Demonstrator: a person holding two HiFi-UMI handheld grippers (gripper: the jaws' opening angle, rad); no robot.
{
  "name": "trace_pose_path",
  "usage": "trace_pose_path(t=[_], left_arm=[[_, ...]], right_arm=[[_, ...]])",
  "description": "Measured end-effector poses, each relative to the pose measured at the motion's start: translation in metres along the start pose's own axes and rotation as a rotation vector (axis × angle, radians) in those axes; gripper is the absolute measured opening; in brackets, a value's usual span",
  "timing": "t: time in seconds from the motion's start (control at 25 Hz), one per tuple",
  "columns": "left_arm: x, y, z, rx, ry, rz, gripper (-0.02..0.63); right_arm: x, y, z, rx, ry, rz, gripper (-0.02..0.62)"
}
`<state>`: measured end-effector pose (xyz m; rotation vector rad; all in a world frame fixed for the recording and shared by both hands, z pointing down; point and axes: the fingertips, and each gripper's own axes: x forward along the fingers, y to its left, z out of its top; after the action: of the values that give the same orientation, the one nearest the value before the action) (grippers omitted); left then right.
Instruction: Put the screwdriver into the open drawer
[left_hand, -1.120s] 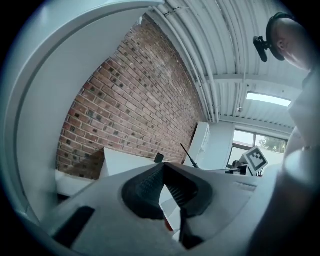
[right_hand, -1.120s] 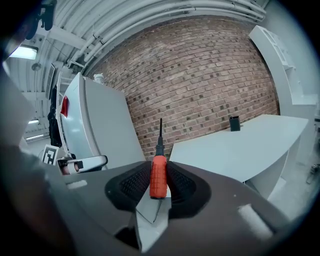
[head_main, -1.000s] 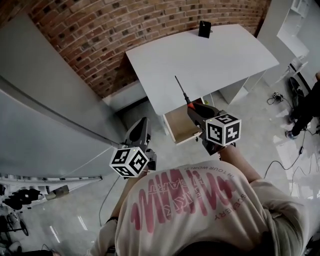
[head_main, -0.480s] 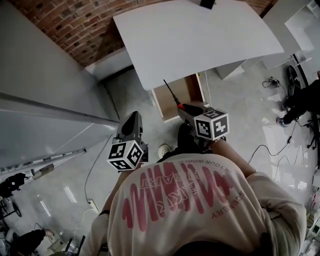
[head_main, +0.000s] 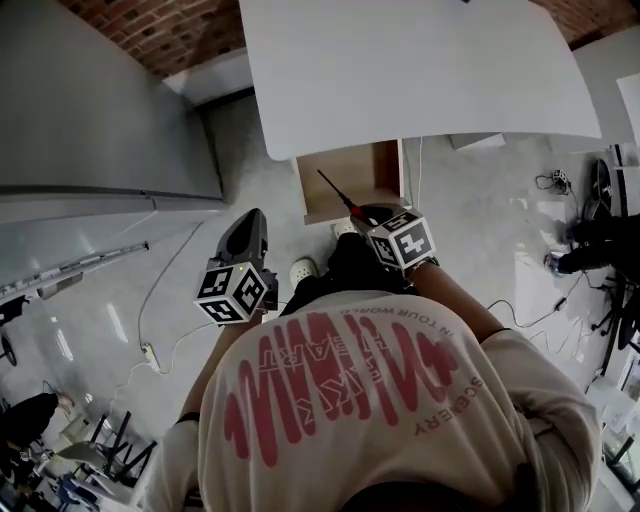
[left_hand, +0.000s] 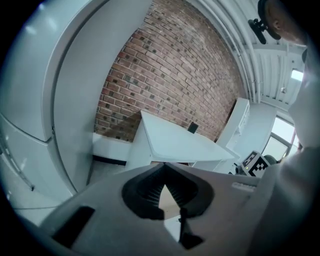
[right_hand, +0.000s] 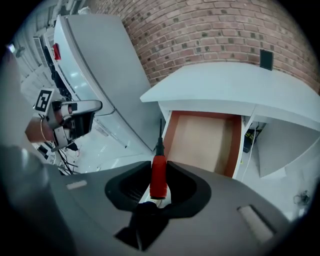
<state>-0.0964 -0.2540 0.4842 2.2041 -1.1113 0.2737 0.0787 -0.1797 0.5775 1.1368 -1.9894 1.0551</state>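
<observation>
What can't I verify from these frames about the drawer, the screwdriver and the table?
- Drawer rear: head view and right gripper view, covered by the white table top.
- Screwdriver handle end: right gripper view, sunk behind the body of the right hand-held gripper.
- Black object on that top: too small to identify in either gripper view.

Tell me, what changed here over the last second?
Both grippers came down: the right gripper lowered the screwdriver toward the drawer, and the left gripper sank beside it. Unchanged: right jaws clamp the screwdriver's red handle, left holds nothing, drawer open.
</observation>
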Motion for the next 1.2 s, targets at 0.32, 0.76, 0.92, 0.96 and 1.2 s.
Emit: trace_pose_path(t=[0.32, 0.76, 0.92, 0.96, 1.2], left_arm=[[0.015, 0.011, -0.036, -0.05, 0.038, 0.203, 0.003], [-0.019, 0.017, -0.087, -0.174, 0.039, 0.398, 0.003], [-0.03, 0.02, -0.103, -0.206, 0.041, 0.422, 0.004], [-0.031, 0.021, -0.106, -0.215, 0.042, 0.426, 0.003], [-0.029, 0.028, -0.113, -0.237, 0.032, 0.418, 0.003]], right_arm=[[0.04, -0.064, -0.025, -0.151, 0.199, 0.06, 0.114], [0.085, -0.11, -0.056, -0.338, 0.405, 0.088, 0.114], [0.1, -0.115, -0.063, -0.394, 0.459, 0.087, 0.114], [0.103, -0.116, -0.064, -0.406, 0.47, 0.084, 0.114], [0.121, -0.125, -0.073, -0.503, 0.55, 0.073, 0.114]])
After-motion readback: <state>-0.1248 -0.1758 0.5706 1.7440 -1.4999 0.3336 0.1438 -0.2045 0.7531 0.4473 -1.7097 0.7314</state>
